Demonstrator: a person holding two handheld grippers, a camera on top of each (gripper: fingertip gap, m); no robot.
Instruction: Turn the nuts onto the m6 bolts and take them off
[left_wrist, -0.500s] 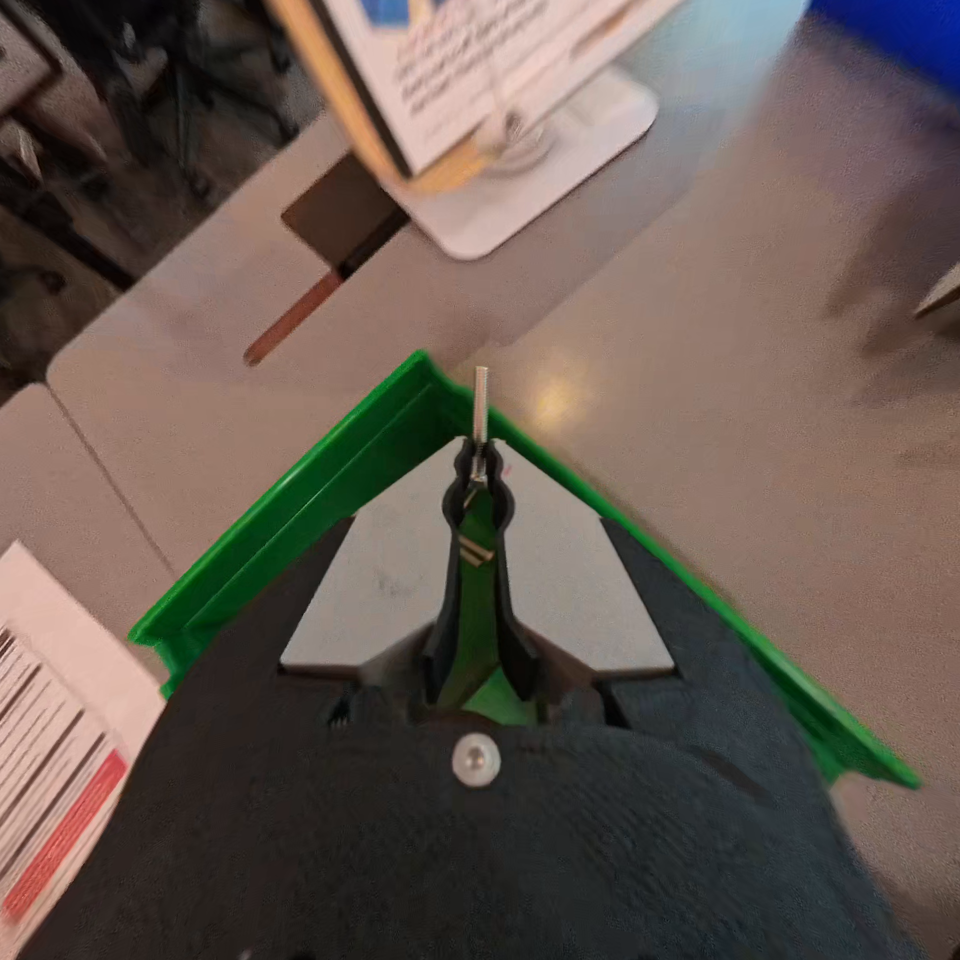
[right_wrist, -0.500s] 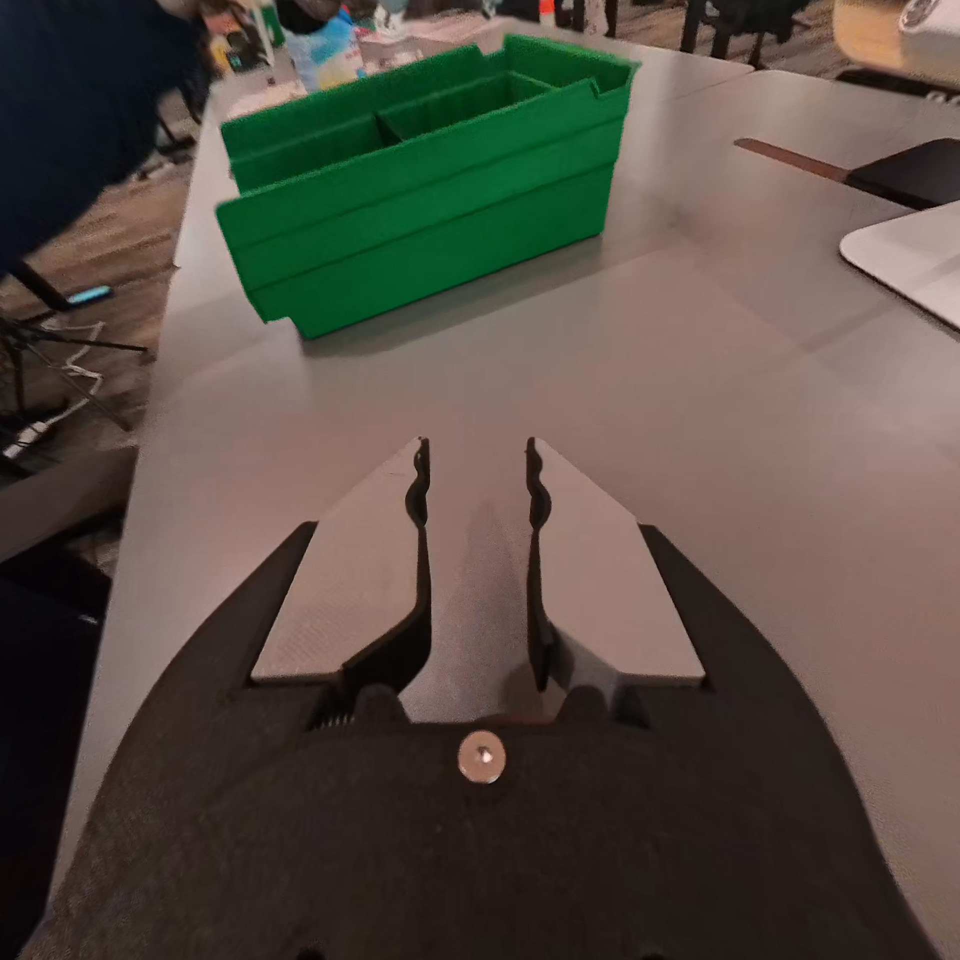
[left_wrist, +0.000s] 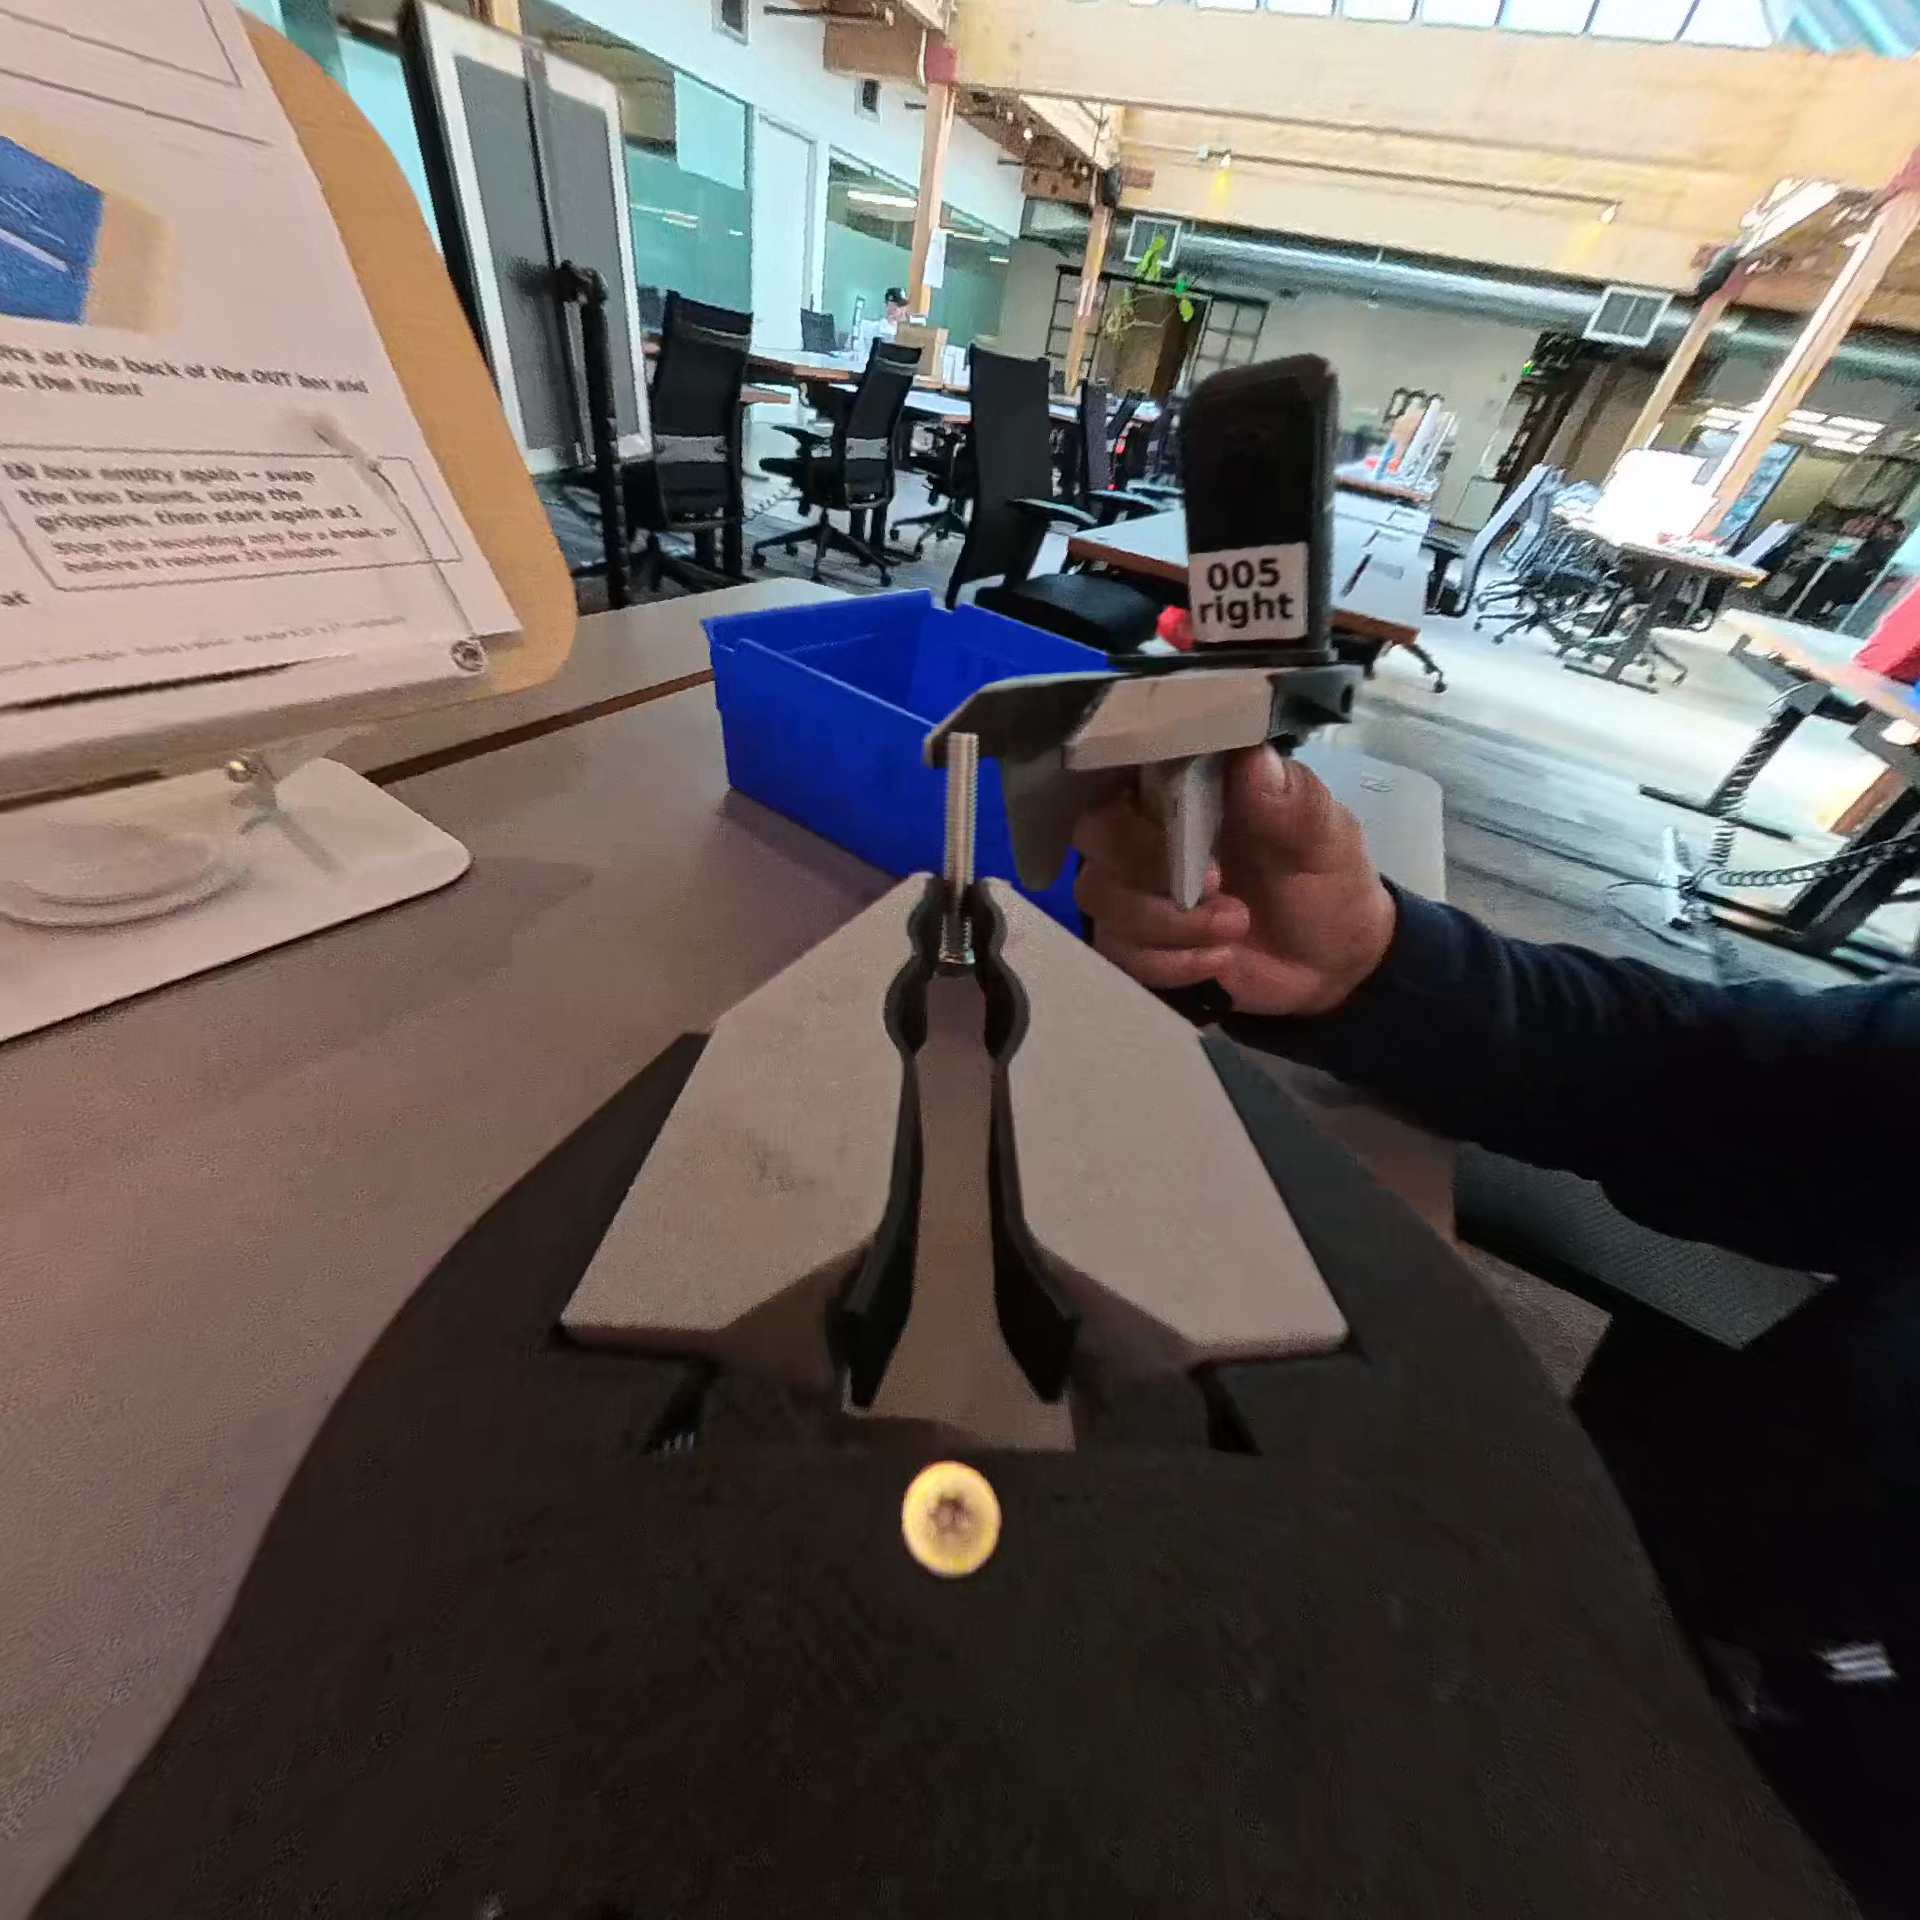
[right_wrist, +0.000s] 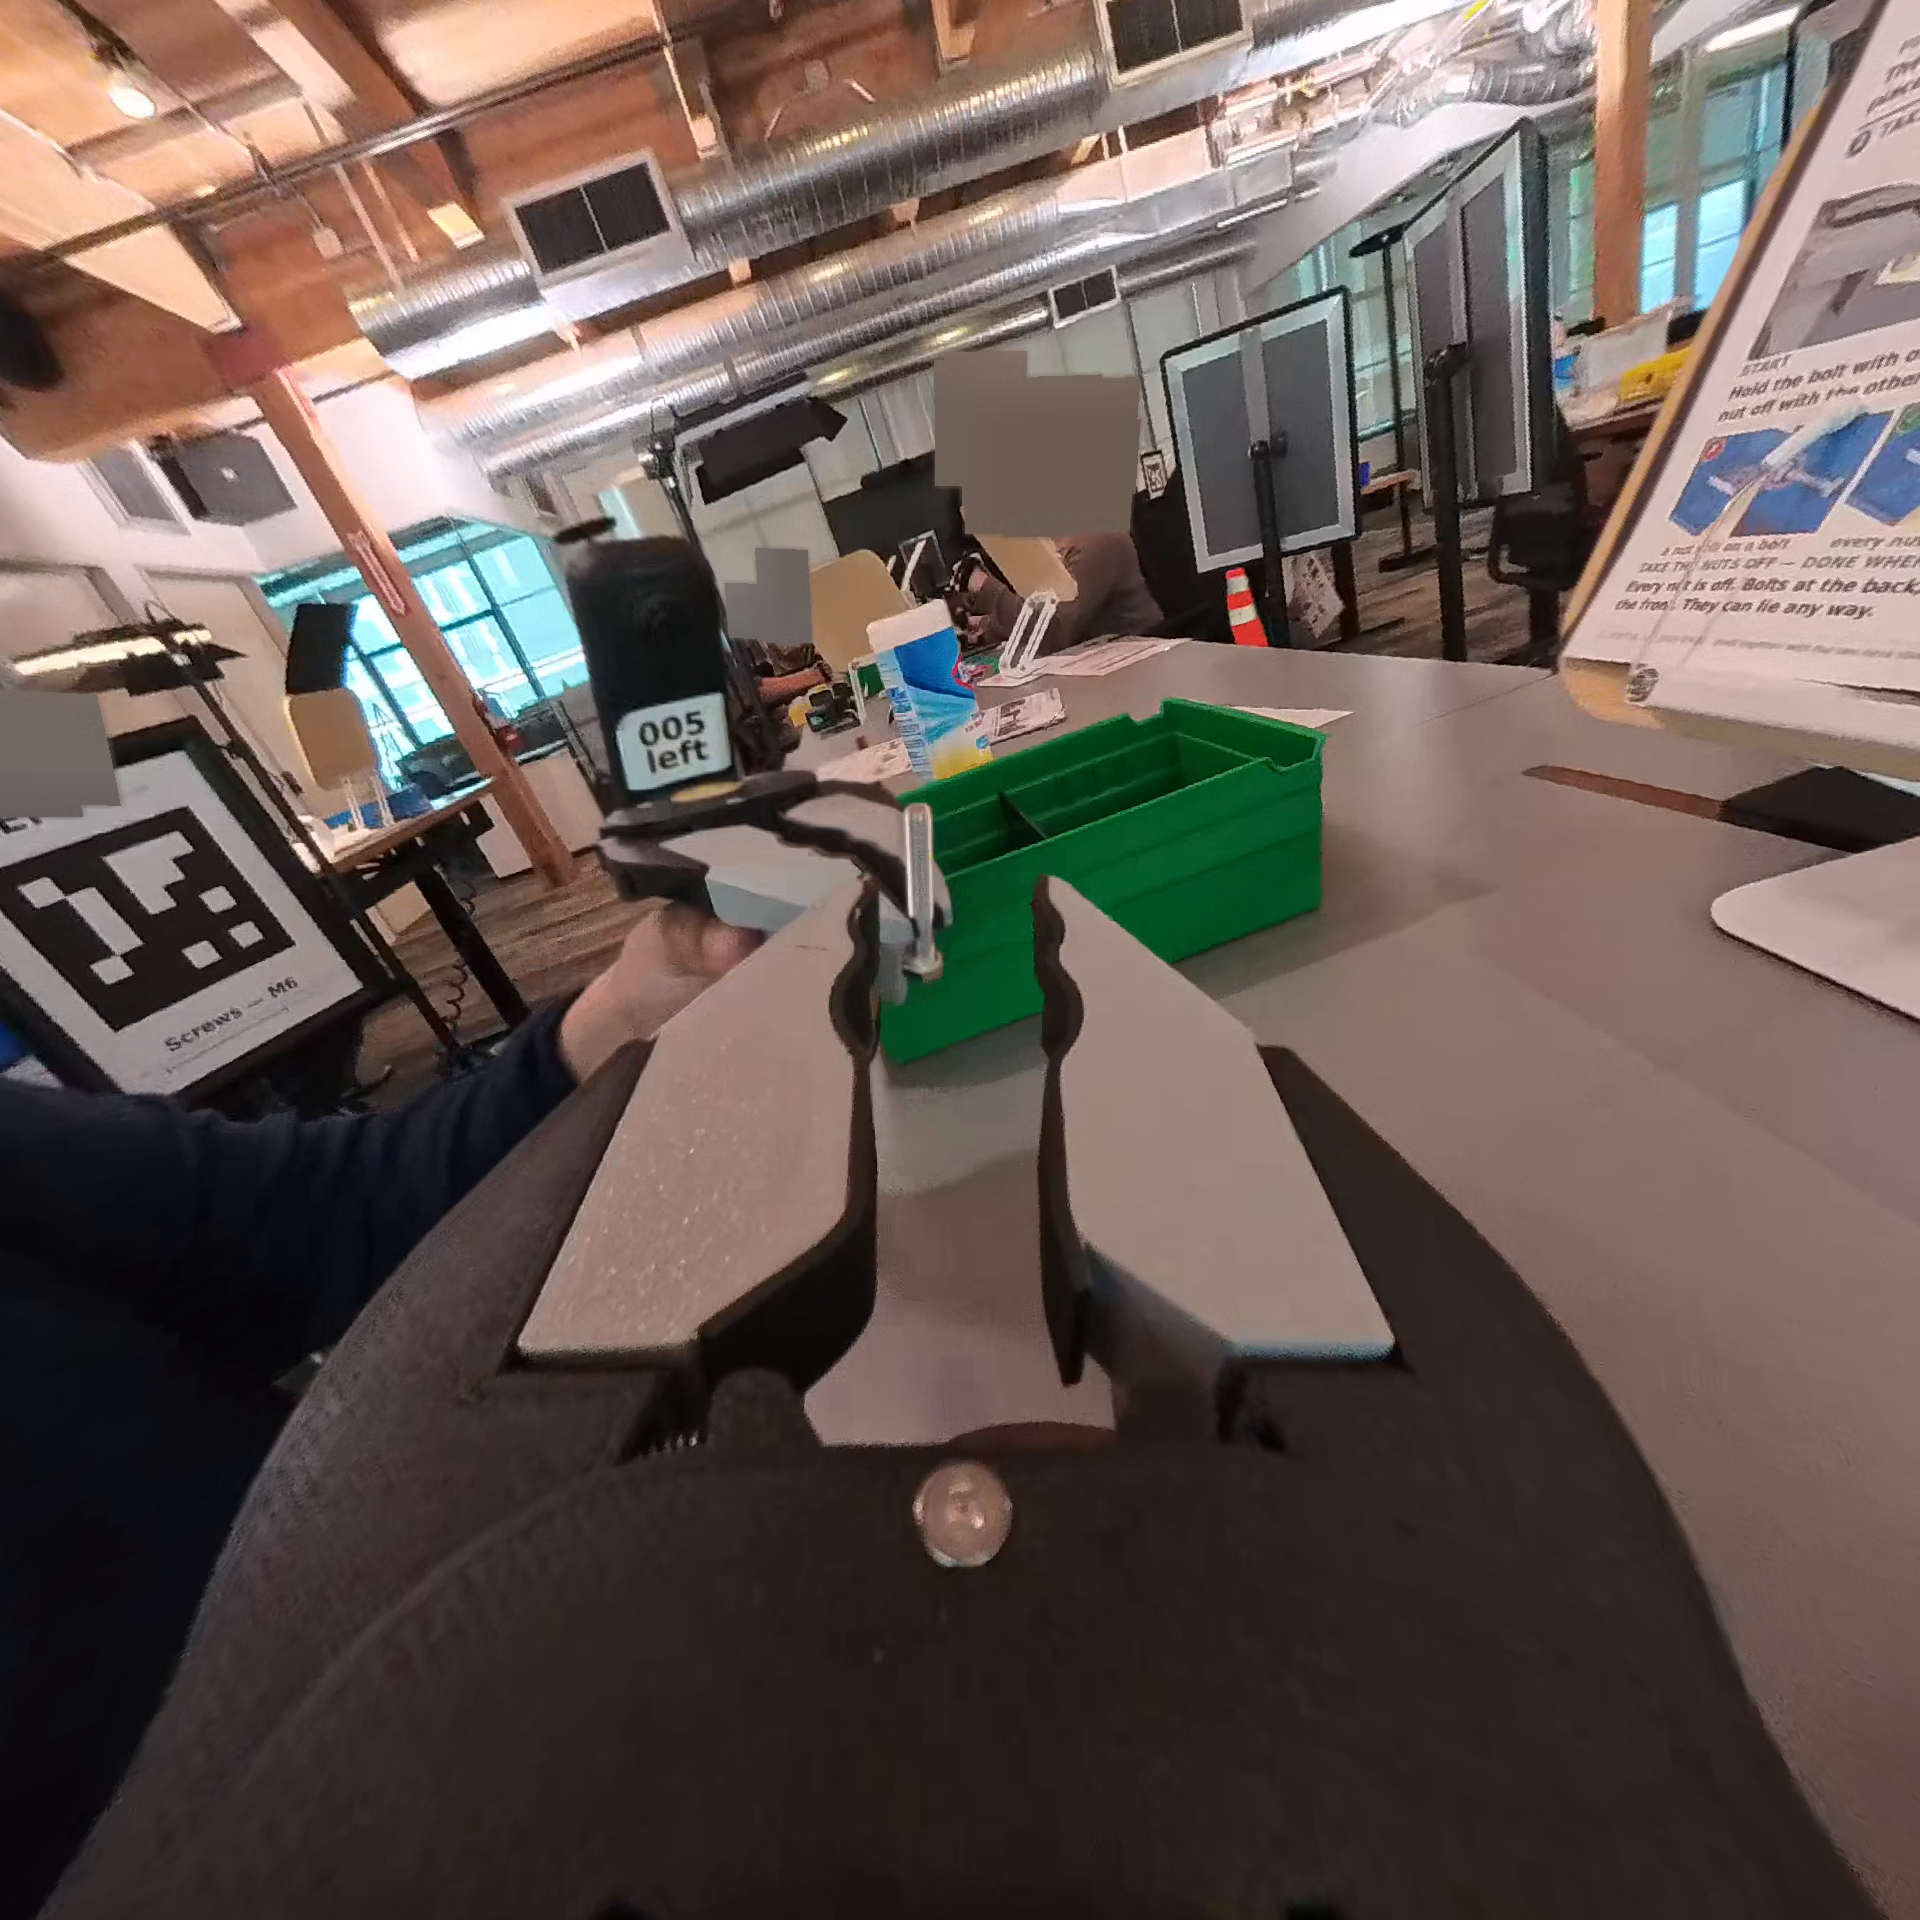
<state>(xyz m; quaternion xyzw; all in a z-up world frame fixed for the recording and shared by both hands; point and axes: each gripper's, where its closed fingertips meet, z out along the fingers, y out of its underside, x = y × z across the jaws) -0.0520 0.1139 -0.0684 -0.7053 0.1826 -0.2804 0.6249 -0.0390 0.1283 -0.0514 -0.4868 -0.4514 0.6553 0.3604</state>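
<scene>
My left gripper (left_wrist: 956, 920) is shut on the head end of a silver M6 bolt (left_wrist: 960, 821) and holds it upright above the grey table (left_wrist: 312, 1143). My right gripper (right_wrist: 951, 914) is open. Its fingertips stand on either side of the bolt's shaft (right_wrist: 917, 883), nearer the left finger (right_wrist: 727, 1143). In the left wrist view the right gripper's tip (left_wrist: 951, 740) is level with the top of the bolt. I see no nut on the bolt or in either gripper.
A green divided bin (right_wrist: 1143, 894) sits on the table behind the bolt. A blue bin (left_wrist: 821, 748) stands behind it in the left wrist view. An instruction sheet on a white stand (left_wrist: 260, 883) is close by. A marker board (right_wrist: 156, 914) and office desks are farther off. My left and right fingertips are right by each other.
Both grippers have tilted up from looking down at the table. The left one has carried the bolt up out of the green bin. The right one has come to the bolt, still open.
</scene>
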